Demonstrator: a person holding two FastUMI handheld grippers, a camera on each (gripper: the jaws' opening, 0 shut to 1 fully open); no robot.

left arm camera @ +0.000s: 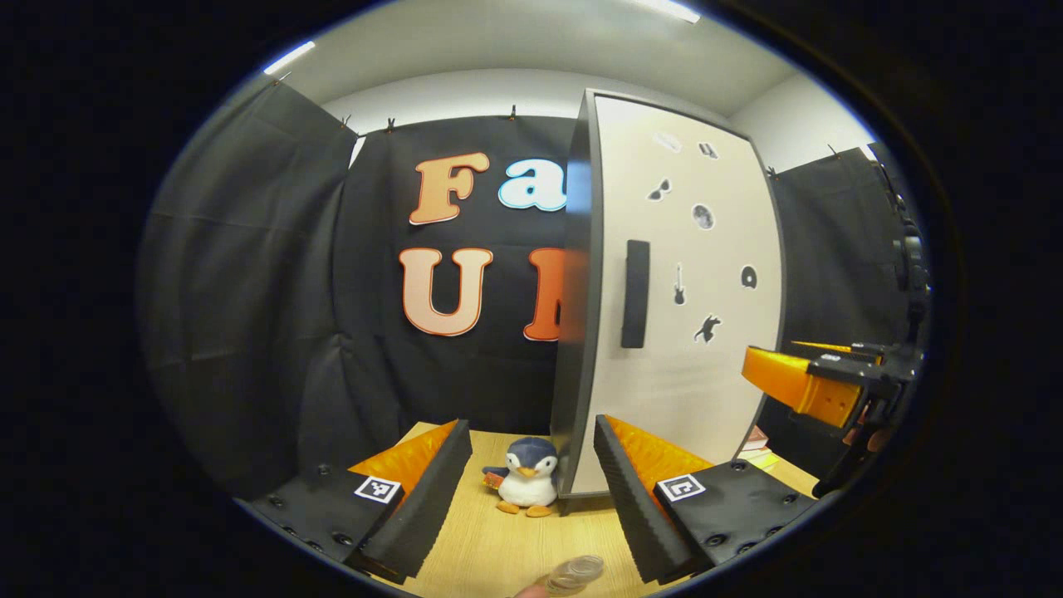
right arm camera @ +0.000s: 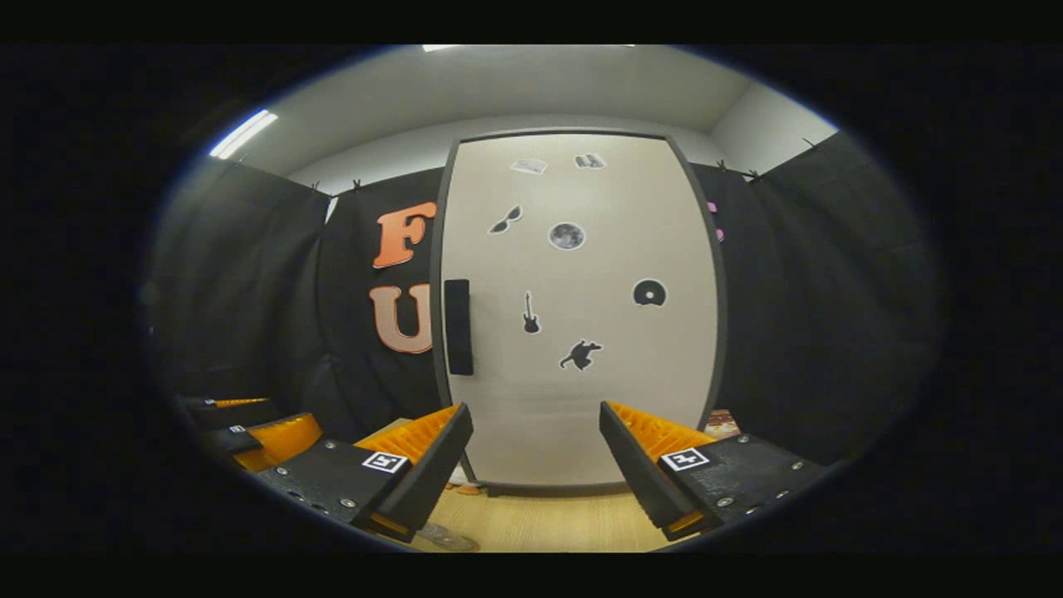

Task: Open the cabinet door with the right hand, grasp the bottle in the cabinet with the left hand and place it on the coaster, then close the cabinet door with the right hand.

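The cabinet stands on the wooden table with its white door closed; the bottle is hidden behind it. The door carries small dark stickers and a black upright handle at its left edge, and the handle appears in the left gripper view too. My right gripper faces the door, open, holding nothing. My left gripper is open and holding nothing, aimed at the cabinet's left corner. A clear round coaster lies on the table just in front of it, and that coaster appears by the right gripper's left finger.
A small penguin plush sits on the table against the cabinet's left front corner. Some books lie to the right of the cabinet. Black cloth walls close in the booth behind and at both sides.
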